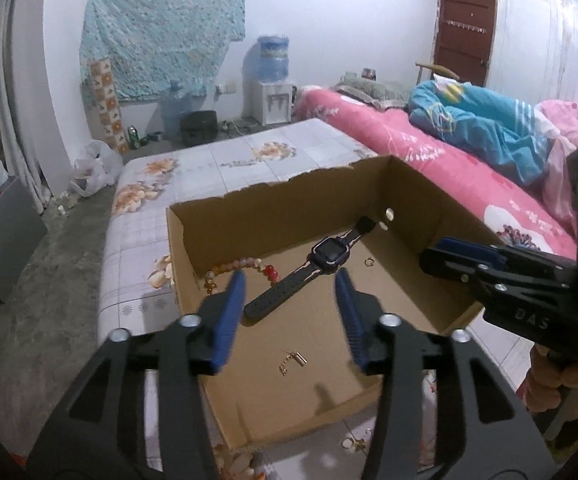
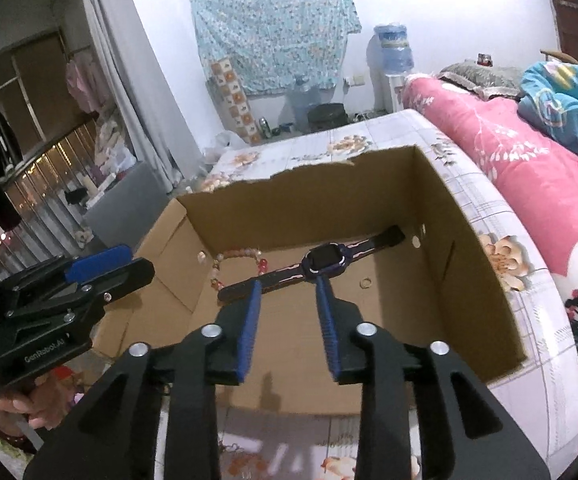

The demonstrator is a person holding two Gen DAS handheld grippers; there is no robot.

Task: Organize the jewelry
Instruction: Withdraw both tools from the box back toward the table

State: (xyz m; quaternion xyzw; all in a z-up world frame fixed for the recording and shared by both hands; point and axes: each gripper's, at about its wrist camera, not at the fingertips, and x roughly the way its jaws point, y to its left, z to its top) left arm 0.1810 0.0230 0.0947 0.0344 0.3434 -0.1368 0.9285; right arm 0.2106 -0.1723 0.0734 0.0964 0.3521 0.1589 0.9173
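Observation:
An open cardboard box (image 1: 249, 216) (image 2: 469, 264) stands on a floral-covered table. Inside lie a dark watch (image 1: 331, 250) (image 2: 323, 262), a bead bracelet (image 1: 245, 266) (image 2: 235, 258), a small ring (image 1: 369, 262) (image 2: 365, 282) and a gold earring (image 1: 291, 362). My left gripper (image 1: 291, 280) is open and empty, held above the box's near side, over the watch strap. My right gripper (image 2: 287, 286) is open and empty, also above the box. It shows at the right in the left wrist view (image 1: 445, 258). Another gold piece (image 1: 355, 442) lies on the table in front of the box.
A bed with a pink cover (image 1: 429, 140) (image 2: 529, 168) runs along the right of the table (image 1: 225, 156). A water dispenser (image 1: 273, 92) and bags stand by the far wall. A grey panel (image 1: 1, 240) leans at the left on the floor.

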